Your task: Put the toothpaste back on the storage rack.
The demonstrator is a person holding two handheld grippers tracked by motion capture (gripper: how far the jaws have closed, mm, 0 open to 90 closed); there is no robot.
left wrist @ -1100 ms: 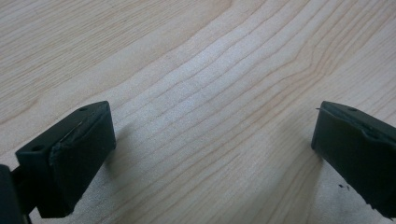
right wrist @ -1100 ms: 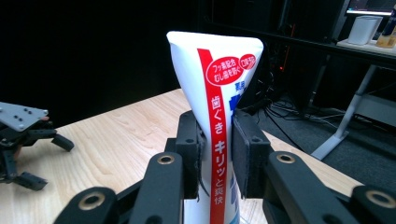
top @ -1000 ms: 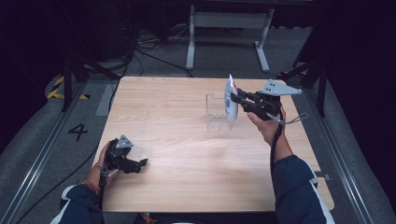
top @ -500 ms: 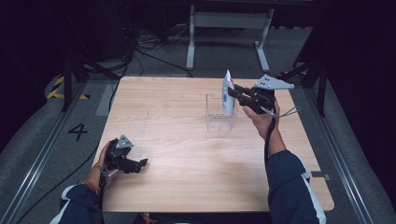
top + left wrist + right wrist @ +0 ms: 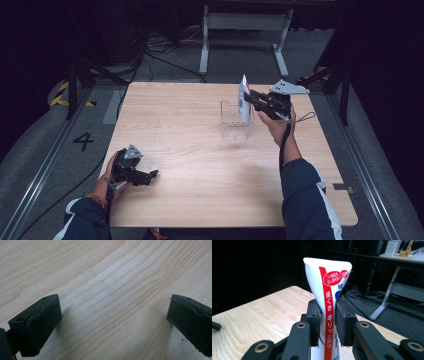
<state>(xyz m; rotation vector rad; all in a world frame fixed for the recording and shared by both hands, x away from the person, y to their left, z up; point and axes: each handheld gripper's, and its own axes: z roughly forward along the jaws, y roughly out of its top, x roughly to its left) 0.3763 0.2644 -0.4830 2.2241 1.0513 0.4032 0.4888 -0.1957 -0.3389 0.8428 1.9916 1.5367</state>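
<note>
My right gripper [image 5: 251,102] is shut on a white toothpaste tube [image 5: 243,97] with a red stripe, which it holds upright. In the right gripper view the tube [image 5: 329,290] is pinched at its middle between the two pads, with its crimped end on top. Its lower end hangs at the right rim of a clear plastic box [image 5: 233,127] on the wooden table [image 5: 200,200]; I cannot tell whether it is inside. Near the front left edge my left gripper [image 5: 149,175] rests low on the table. Its jaws stand wide apart over bare wood [image 5: 112,315], with nothing between them.
A grey metal stand [image 5: 245,30] and loose cables [image 5: 150,55] lie on the floor behind the table. A "4" mark [image 5: 83,141] and a rail run along the left side. A dark stand [image 5: 345,85] is at the table's right rear corner.
My right gripper has carried the tube a little to the left, over the right side of the clear box. The left gripper has stayed put.
</note>
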